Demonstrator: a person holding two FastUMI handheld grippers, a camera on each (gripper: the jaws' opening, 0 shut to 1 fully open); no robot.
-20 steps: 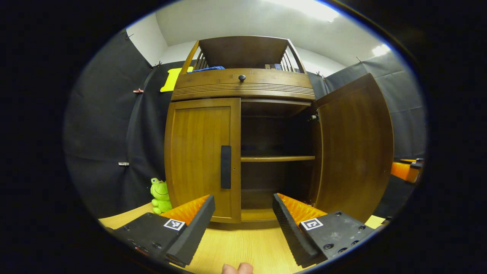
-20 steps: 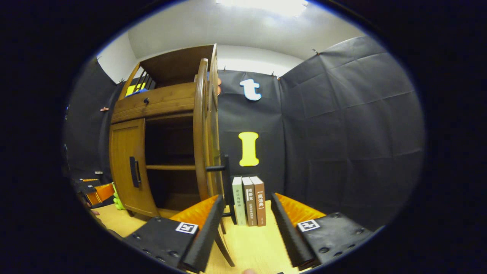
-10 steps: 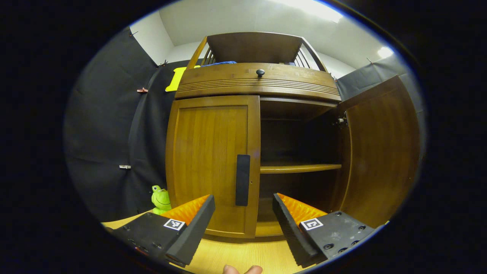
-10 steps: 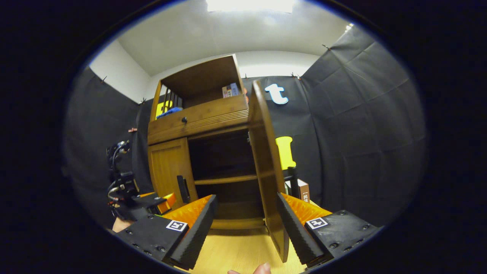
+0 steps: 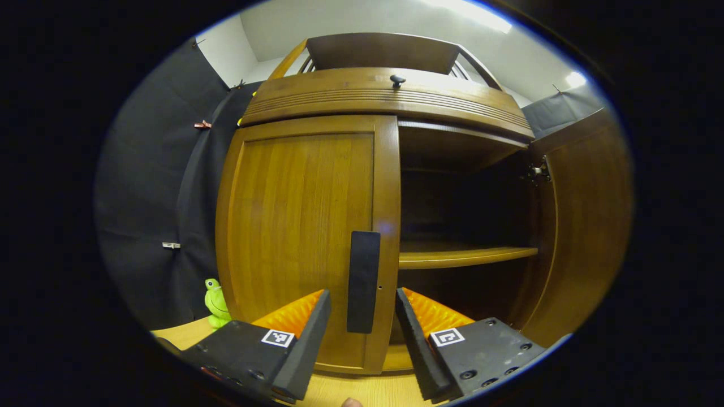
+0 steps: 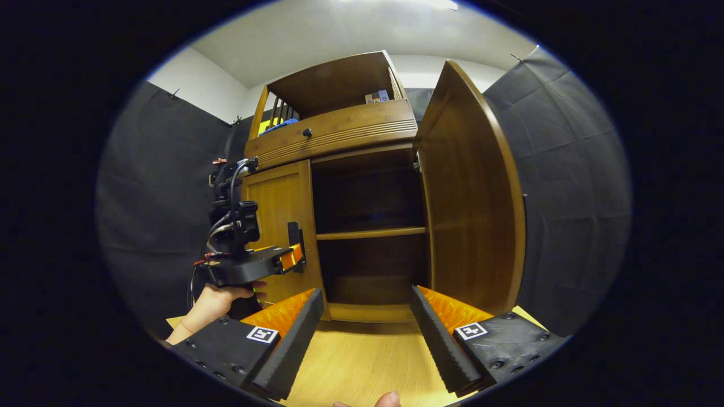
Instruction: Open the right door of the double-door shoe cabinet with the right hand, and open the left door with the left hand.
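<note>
The wooden shoe cabinet [image 5: 384,99] stands close in the left gripper view. Its left door [image 5: 300,226] is closed, and the black upright handle [image 5: 363,281] sits between the fingers of my left gripper [image 5: 362,333], which is open and not pressing on it. The right door [image 5: 588,226] stands swung open. In the right gripper view my right gripper [image 6: 367,339] is open and holds nothing, back from the cabinet above the tabletop. There the open right door [image 6: 475,209] is ahead to the right, and the left gripper [image 6: 291,257] sits at the left door [image 6: 280,226].
Inside the cabinet a wooden shelf [image 5: 464,257] crosses a dark space. A drawer with a dark knob [image 5: 397,80] runs above the doors. A green plush frog [image 5: 215,302] sits left of the cabinet. A hand [image 6: 215,299] holds the left gripper over the light wooden table [image 6: 350,367].
My left gripper has moved in toward the left door until the handle lies between its fingers. My right gripper has drawn away from the right door, which now stands wider open.
</note>
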